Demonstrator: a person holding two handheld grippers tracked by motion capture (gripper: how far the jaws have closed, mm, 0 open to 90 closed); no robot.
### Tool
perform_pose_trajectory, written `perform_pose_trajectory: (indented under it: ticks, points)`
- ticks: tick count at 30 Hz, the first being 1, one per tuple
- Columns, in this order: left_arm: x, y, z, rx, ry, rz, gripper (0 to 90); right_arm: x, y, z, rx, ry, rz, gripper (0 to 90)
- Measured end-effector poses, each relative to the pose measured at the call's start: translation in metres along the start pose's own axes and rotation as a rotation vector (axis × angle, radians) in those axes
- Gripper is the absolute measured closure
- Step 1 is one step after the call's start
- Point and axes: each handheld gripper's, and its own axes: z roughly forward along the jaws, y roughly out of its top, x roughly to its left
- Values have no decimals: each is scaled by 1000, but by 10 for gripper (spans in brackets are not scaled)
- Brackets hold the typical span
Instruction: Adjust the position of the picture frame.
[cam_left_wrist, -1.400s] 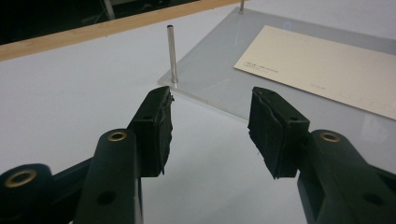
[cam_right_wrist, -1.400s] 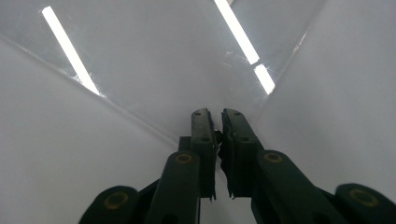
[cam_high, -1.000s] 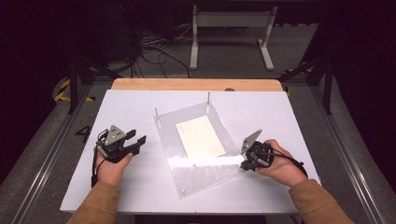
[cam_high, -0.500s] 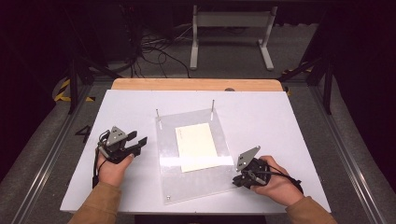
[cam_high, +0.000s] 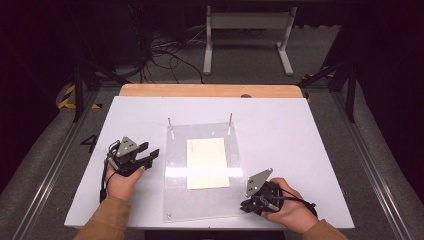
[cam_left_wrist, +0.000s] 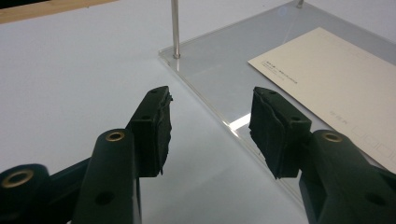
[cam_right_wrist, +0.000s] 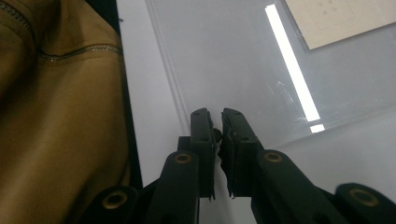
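Observation:
A clear acrylic plate (cam_high: 200, 200) lies flat on the white table (cam_high: 280, 130), with a cream card (cam_high: 207, 162) at its middle. Two thin metal posts (cam_high: 170, 121) stand at its far corners. My left gripper (cam_high: 151, 150) rests open just left of the plate, its jaws level with the plate's left edge (cam_left_wrist: 219, 70) and a post (cam_left_wrist: 174, 28) ahead; nothing sits between them. My right gripper (cam_high: 243, 205) is at the plate's near right corner. Its jaws (cam_right_wrist: 218, 114) are shut over the plate (cam_right_wrist: 224, 56) with nothing seen between them. The card (cam_right_wrist: 345, 18) lies beyond.
A wooden strip (cam_high: 210, 90) runs along the table's far edge. Behind it on the dark floor are cables and a white stand frame (cam_high: 247, 35). A brown sleeve (cam_right_wrist: 46, 116) fills the left of the right gripper view, by the table's near edge.
The plate has come down from a tilt to lie flat and square on the table. My right gripper moved from its right edge toward the near right corner. The left gripper stayed put.

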Motion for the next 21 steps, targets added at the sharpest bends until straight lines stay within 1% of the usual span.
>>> perform_pose_trajectory:
  ticks: [5,8,12,16,19,21]
  points:
    - [0,0,0,5,-1,-3,486,10,6,5,6,0,-21,830]
    - [-1,-1,0,1,-7,-1,485,13,8,7,2,10,-21,830]
    - [-1,-3,-1,5,-11,-4,485,14,8,7,-3,22,-11,830]
    - [-1,-3,-2,1,-14,-6,485,17,9,9,-8,31,-18,829]
    - [-2,-3,-1,-1,-16,-7,485,19,10,10,-6,25,-23,829]
    - [-2,-3,-1,0,-13,-3,485,18,10,10,-13,34,-22,827]
